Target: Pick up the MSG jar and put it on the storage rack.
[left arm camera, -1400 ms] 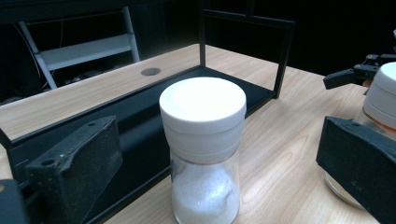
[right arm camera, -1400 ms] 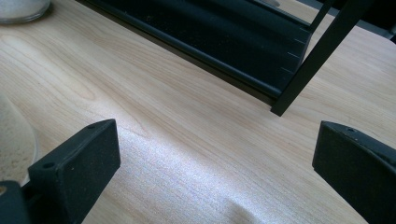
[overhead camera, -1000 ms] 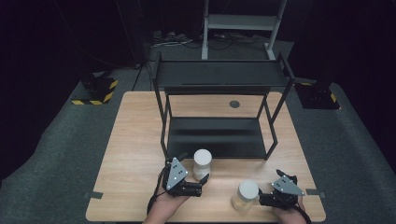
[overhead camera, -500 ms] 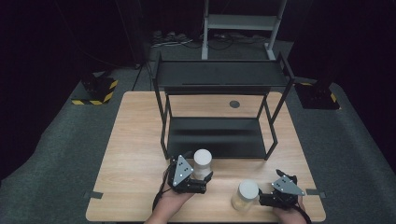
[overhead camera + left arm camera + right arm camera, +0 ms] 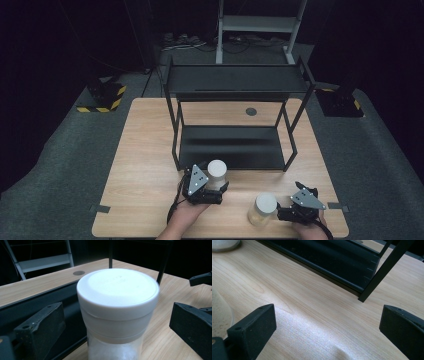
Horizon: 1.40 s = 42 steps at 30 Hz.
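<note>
A clear jar with a white lid [image 5: 217,170] stands on the wooden table [image 5: 145,165], just in front of the black shelf rack [image 5: 235,145]. My left gripper [image 5: 212,182] is open, one jaw on either side of this jar [image 5: 117,305], and neither jaw touches it. A second white-lidded jar with pale yellowish contents [image 5: 264,208] stands near the front edge. My right gripper [image 5: 294,199] is open just right of it, with only bare table between its jaws [image 5: 327,322]. That jar's side [image 5: 219,315] shows at the left edge of the right gripper view.
The black two-level rack [image 5: 235,80] takes up the middle and back of the table, and one of its legs [image 5: 384,272] is close ahead of my right gripper. A round grommet hole [image 5: 251,111] lies behind the rack. Dark floor surrounds the table.
My left gripper has slid a little to the right and forward, bringing its jaws around the white-lidded jar. The right gripper and both jars have stayed put.
</note>
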Each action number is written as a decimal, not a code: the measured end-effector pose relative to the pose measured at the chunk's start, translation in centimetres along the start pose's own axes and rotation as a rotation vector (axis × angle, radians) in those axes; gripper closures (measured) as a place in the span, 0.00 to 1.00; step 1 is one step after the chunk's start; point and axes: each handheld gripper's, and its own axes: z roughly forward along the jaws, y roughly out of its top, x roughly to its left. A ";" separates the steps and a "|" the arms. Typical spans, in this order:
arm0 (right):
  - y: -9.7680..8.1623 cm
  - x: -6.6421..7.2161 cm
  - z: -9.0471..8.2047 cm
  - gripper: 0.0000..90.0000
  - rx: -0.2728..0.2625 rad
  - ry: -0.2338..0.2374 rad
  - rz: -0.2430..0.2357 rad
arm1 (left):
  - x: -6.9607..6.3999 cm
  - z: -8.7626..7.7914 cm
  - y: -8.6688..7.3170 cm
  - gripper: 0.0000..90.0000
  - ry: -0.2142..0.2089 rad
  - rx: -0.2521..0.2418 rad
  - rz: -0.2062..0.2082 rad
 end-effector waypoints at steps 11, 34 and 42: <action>0.0 -0.1 0.0 0.00 0.000 0.003 0.002 | 1.1 0.9 -1.0 0.22 -0.042 -0.014 -0.026; 0.1 -0.1 0.0 0.00 0.003 0.006 0.001 | 0.9 0.7 -1.1 0.39 -0.036 -0.022 -0.009; 0.1 -0.1 0.1 0.00 0.005 0.009 -0.002 | 0.9 0.2 -0.6 0.39 -0.040 -0.031 -0.014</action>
